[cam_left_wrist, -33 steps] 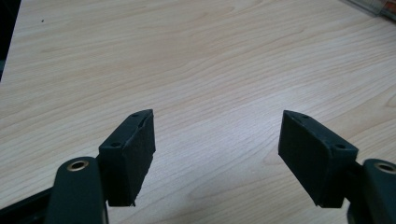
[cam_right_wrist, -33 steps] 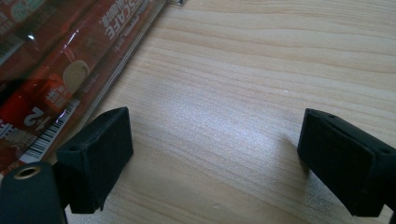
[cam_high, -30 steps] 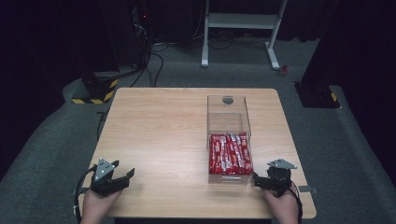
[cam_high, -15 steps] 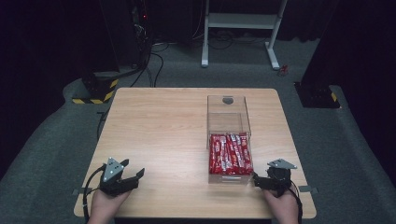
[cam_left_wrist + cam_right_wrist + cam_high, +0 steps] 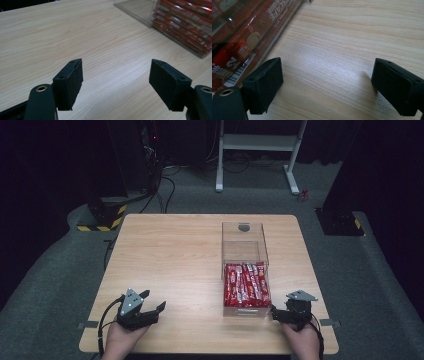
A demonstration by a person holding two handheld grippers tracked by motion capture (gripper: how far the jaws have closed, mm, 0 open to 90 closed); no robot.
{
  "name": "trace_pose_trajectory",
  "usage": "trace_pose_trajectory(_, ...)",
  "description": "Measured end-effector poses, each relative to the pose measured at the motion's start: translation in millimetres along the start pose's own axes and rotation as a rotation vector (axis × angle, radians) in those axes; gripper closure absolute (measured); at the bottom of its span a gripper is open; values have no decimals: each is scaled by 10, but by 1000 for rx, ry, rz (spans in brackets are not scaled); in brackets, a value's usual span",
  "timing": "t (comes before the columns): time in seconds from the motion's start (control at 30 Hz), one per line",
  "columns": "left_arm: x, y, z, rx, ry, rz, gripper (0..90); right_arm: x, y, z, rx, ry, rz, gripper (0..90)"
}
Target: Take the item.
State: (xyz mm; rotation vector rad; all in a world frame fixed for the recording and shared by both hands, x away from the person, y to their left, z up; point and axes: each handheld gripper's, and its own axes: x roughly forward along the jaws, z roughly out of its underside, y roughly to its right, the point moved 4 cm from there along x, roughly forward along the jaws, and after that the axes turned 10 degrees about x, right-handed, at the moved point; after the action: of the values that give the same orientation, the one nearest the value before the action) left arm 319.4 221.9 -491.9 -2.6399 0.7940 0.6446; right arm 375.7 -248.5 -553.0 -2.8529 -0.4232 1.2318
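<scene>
Leftmost, the left gripper (image 5: 150,306) sits low over the near left part of the wooden table (image 5: 170,260), held in a hand (image 5: 122,340); its jaws stand wide apart with nothing between them, aimed to the right and slightly away from the person, toward the clear box (image 5: 245,270). Further right, that long box stands on the right half of the table, well apart from the left gripper, its long axis running from the near edge toward the far edge. Red snack sticks (image 5: 246,285) fill its near half, lying flat and parallel to that same axis, ends pointing toward and away from the person; the far half is bare. Rightmost, the right gripper (image 5: 280,312) rests just beside the box's near right corner, jaws spread over bare wood, gripping nothing
</scene>
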Motion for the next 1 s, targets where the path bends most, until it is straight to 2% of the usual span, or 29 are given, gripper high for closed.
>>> trace_pose_trajectory(0.13,21,63,-37,14,3,13,278,-1,-2,1,0,-1,-2,100)
trace_pose_trajectory(0.23,39,99,-70,9,10,24,277,-1,-3,1,0,-1,-2,100)
trace_pose_trajectory(0.27,55,129,-97,8,17,39,280,-1,-3,1,1,-1,-2,100)
trace_pose_trajectory(0.57,177,321,-226,49,24,77,284,-1,-3,1,-1,-1,-3,100)
trace_pose_trajectory(0.8,246,458,-315,65,38,111,284,-1,-4,1,-1,-2,-5,101)
trace_pose_trajectory(1.0,294,559,-468,74,61,133,290,-1,-4,1,-1,-2,-5,101)
